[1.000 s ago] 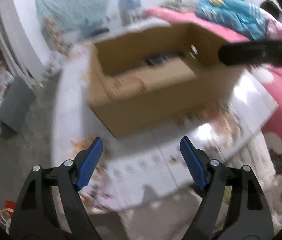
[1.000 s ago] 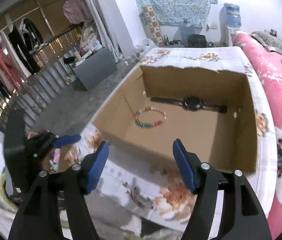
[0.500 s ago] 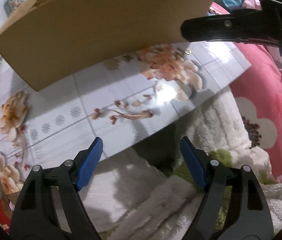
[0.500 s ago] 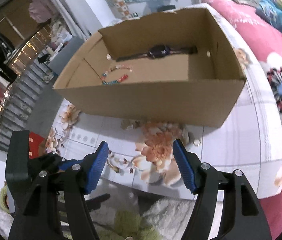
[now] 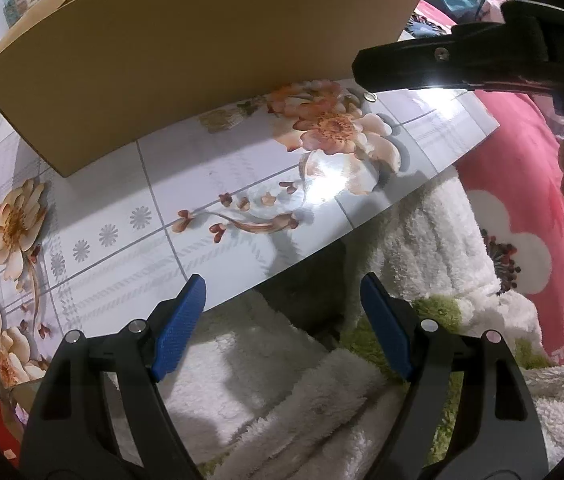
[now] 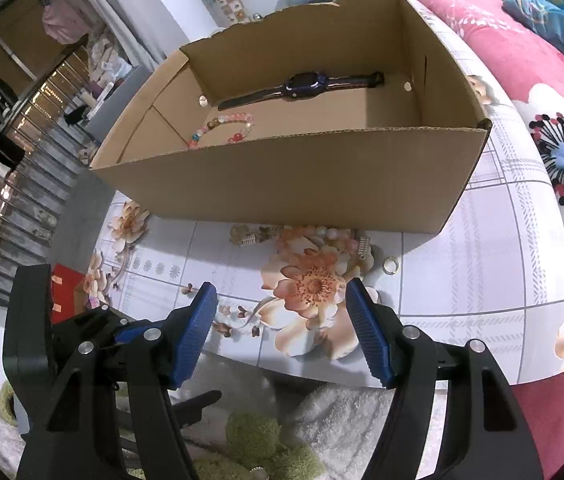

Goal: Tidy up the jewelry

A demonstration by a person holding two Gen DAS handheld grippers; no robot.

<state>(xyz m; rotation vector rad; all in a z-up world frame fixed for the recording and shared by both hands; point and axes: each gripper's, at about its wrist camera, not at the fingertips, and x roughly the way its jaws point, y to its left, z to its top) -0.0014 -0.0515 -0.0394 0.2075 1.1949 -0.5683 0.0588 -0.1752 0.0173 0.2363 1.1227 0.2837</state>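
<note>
Open cardboard box (image 6: pixel 294 176) on a flowered tabletop (image 6: pixel 482 280), both claws empty above the near edge.

Inside the box a dark watch (image 6: pixel 306 85) lies along the far wall, with a bead bracelet (image 6: pixel 222 130) in front of it; a small ring (image 6: pixel 391 266) and a silvery clasp piece (image 6: pixel 363 247) sit on the table just beside the box's near wall. The left gripper (image 5: pixel 282 320) and right gripper (image 6: pixel 282 330) both stand wide apart, holding nothing.
</note>
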